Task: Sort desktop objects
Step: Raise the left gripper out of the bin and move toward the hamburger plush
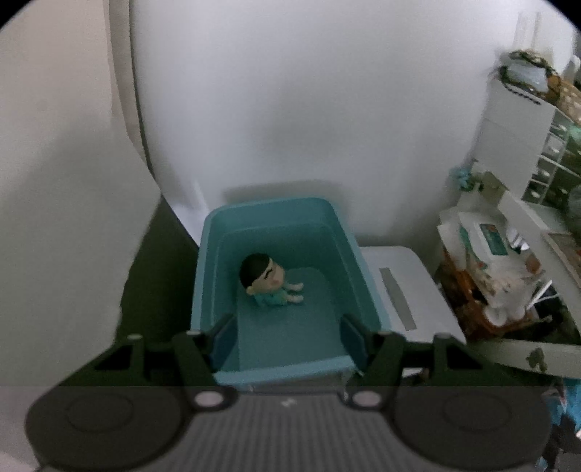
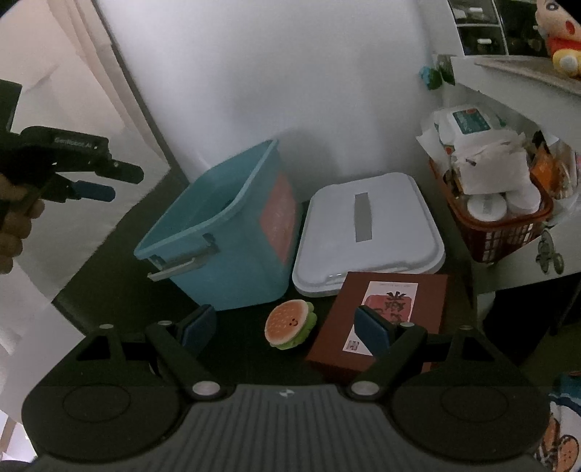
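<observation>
Teal plastic bin (image 1: 218, 254) lies under the left gripper (image 1: 287, 337), whose jaws hang released and empty above its near rim; a black-haired boy figurine (image 1: 270, 281) sits inside, ahead between them. Beside the bin lies a white lid (image 2: 366, 232). The right gripper (image 2: 287, 330) is released too, with a burger toy (image 2: 290, 324) on the dark counter (image 2: 120, 276) between its jaws. A brown box (image 2: 385, 319) sits partly behind its right jaw, and a red basket (image 2: 504, 225) stands farther right.

Red basket (image 2: 508, 232) of clutter at right; plush doll (image 2: 559, 32) on shelf; white wall (image 2: 254, 72).
</observation>
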